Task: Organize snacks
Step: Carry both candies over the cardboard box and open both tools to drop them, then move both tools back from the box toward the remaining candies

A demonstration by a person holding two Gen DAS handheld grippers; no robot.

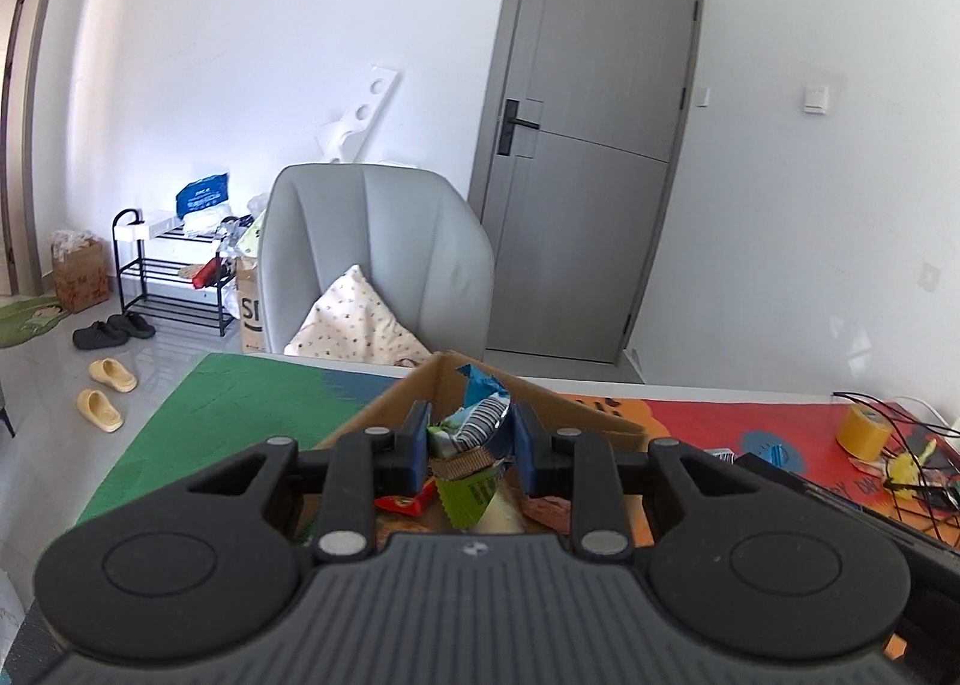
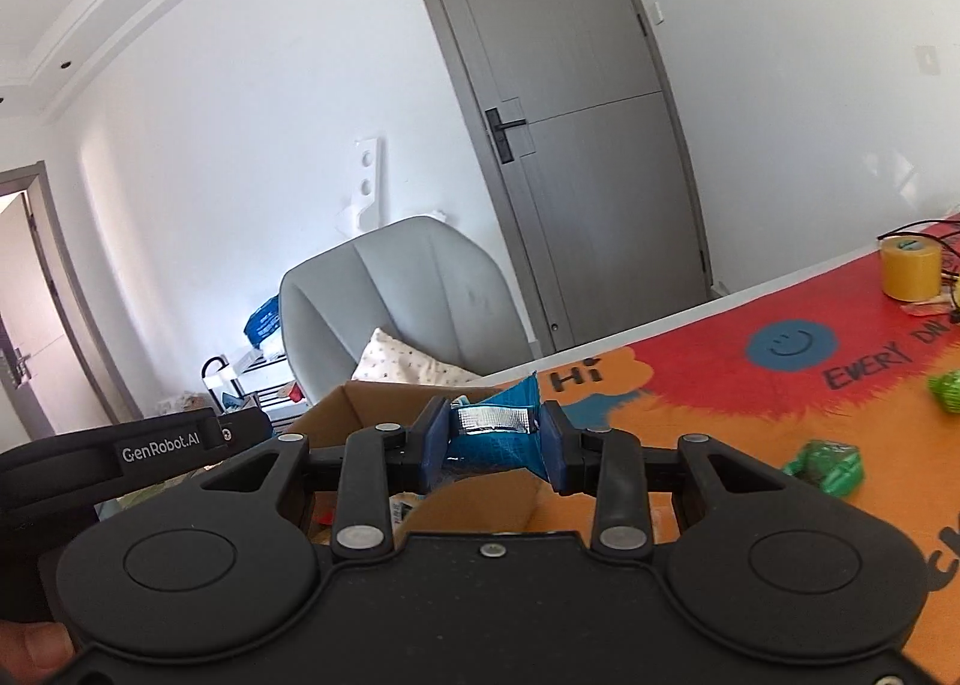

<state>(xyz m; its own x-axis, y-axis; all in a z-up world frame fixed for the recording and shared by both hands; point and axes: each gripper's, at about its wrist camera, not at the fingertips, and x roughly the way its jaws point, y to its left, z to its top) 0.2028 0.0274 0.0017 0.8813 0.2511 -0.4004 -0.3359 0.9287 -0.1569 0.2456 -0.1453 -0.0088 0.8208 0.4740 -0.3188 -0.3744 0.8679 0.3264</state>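
Two snack packets are held over the open cardboard box (image 1: 576, 406) on the colourful table mat (image 2: 720, 379): a striped packet (image 1: 480, 422) is clamped in the left gripper (image 1: 471, 448), and a blue packet (image 2: 510, 433) is pinched in the right gripper (image 2: 497, 439) above the box's right edge.

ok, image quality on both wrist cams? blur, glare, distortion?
Left wrist: sharp, daylight, door frame bowed by the fisheye, dark corner vignette top right. Right wrist: horizon tilted, table edge slanting, slight softness at left, foil on the blue packet glinting.
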